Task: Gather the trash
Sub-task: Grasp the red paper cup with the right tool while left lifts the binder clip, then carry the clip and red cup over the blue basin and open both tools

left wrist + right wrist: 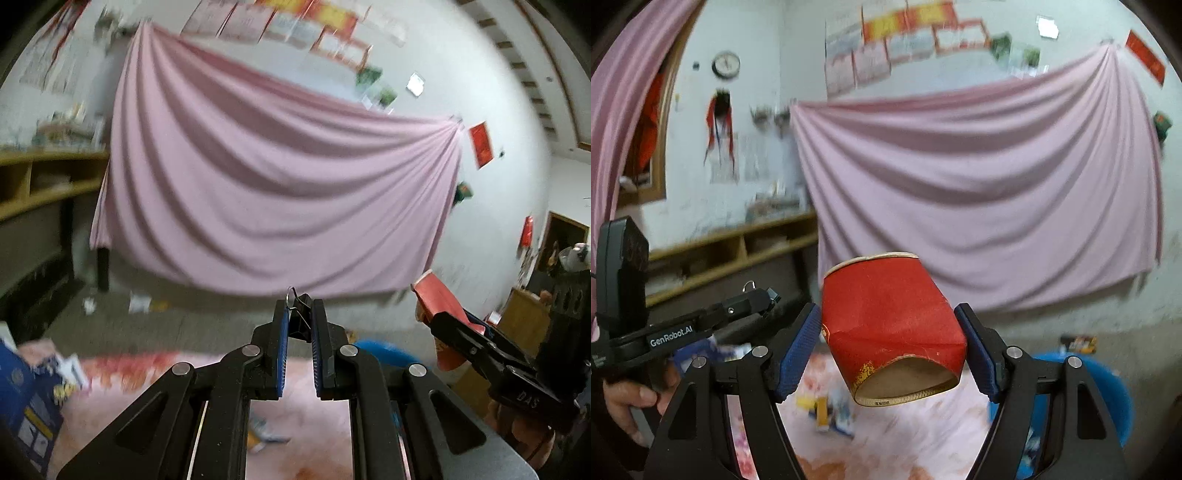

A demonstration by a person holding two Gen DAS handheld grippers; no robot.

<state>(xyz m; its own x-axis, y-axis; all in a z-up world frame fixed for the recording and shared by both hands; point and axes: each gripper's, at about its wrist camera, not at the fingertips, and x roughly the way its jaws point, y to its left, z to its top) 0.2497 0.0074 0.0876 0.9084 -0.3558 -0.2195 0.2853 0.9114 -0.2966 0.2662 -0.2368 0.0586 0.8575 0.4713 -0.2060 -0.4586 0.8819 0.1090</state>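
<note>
My left gripper (299,325) is shut on a small black binder clip (300,314), held up in the air; it also shows at the left of the right wrist view (764,295). My right gripper (892,347) is shut on a squashed red paper cup (890,325), its open mouth facing the camera; it also shows at the right of the left wrist view (439,299). A blue bin (1082,398) stands low right below the cup; it also shows in the left wrist view (384,350). Loose wrappers (831,410) lie on the pink cloth (916,435) below.
A pink sheet (266,184) hangs on the far wall. A wooden shelf unit (40,181) stands at the left. Scraps of paper (138,302) lie on the grey floor. A blue box (29,406) sits at the cloth's left edge.
</note>
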